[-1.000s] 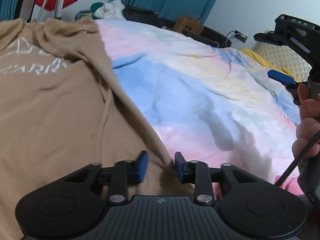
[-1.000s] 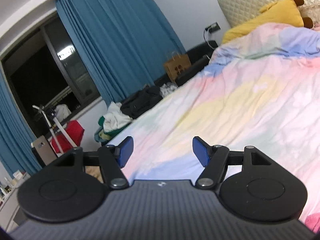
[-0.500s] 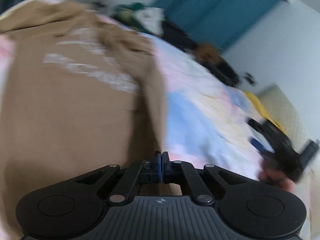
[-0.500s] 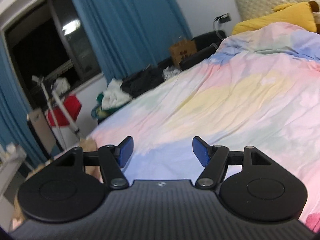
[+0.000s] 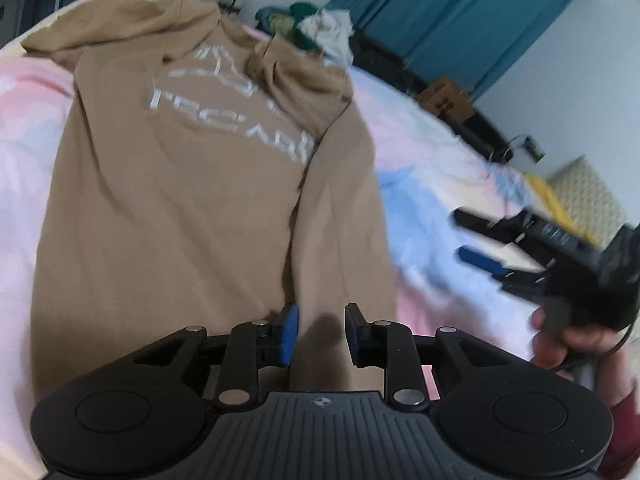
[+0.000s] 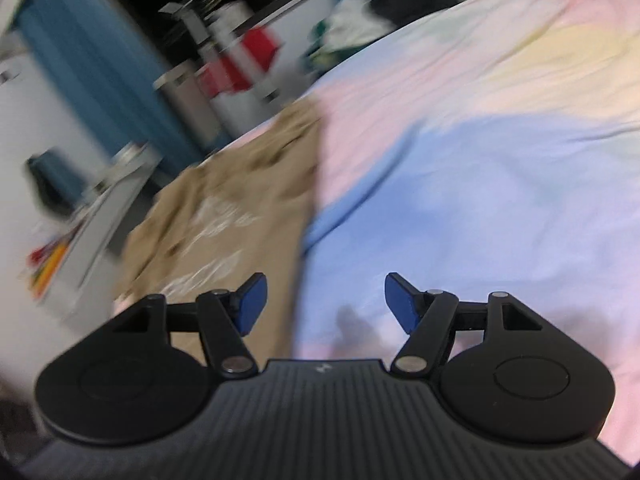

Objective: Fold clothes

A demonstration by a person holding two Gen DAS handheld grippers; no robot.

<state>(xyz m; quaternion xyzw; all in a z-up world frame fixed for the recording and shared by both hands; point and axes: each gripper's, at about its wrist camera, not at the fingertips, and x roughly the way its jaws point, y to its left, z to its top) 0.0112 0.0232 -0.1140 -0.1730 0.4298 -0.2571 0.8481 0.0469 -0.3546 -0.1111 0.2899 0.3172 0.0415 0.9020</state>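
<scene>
The tan cotton hooded sweatshirt (image 5: pixel 192 208) with white block lettering across its chest lies spread out flat on the pastel tie-dye bedspread (image 5: pixel 432 168), a quilted cover in pink, blue and pale yellow. Its hood end points away from the left wrist camera, toward the far edge of the bedspread, and its right-hand sleeve is folded in along the body, making a long lengthwise crease. In the right wrist view the sweatshirt (image 6: pixel 224 224) shows blurred at the left, with its straight side edge running down to a spot between the two blue pads.

The left gripper (image 5: pixel 318 332) hovers over the sweatshirt's near hem, its jaws opening; tan cloth lies beneath and between the blue pads, but neither pad presses on it, so the cloth is released. The right gripper (image 6: pixel 324 306) stands with its jaws spread wide and nothing in them, above the sweatshirt's side edge and the blue patch of bedspread (image 6: pixel 480 184) next to it. In the left wrist view the right gripper (image 5: pixel 496 240) appears to the right of the sweatshirt, blurred, held by a hand (image 5: pixel 572 340) in a dark red sleeve (image 5: pixel 620 440).

Beyond the sweatshirt's hood end lie a heap of white and green clothes (image 5: pixel 316 28) and teal curtains (image 5: pixel 460 12).
</scene>
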